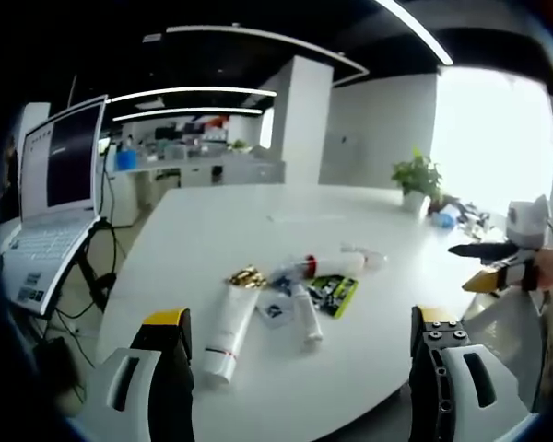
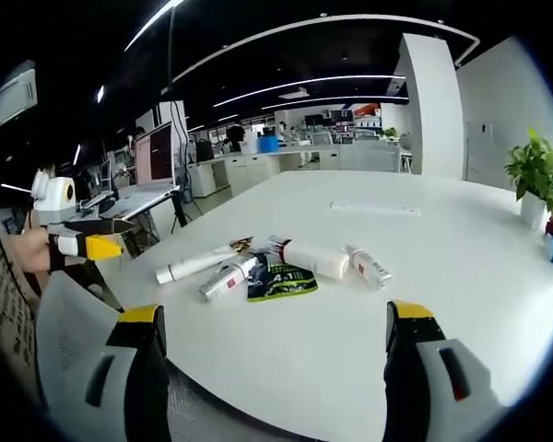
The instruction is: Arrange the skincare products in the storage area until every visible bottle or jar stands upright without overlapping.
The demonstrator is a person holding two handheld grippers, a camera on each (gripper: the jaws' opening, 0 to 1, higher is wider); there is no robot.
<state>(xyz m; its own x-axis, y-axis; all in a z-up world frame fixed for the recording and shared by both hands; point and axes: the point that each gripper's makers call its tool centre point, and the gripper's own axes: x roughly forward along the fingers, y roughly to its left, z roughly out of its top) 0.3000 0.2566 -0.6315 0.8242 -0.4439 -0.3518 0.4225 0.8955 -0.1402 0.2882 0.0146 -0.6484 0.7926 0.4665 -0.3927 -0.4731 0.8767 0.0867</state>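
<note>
Five skincare items lie flat in a loose cluster mid-frame on the white table, none upright. A long white tube with a gold cap (image 1: 229, 324) lies lower left. Beside it rests a slim white tube (image 1: 307, 315), touching a green-black sachet (image 1: 334, 293). Above them lie a fat white bottle with a red band (image 1: 330, 266) and a small clear bottle (image 2: 369, 267).

No lettering can be read. The green sachet (image 2: 283, 281) carries pale print and the white tube (image 1: 229, 334) a red band (both too small to make out); the laptop screen (image 1: 63, 155) is blurred.
</note>
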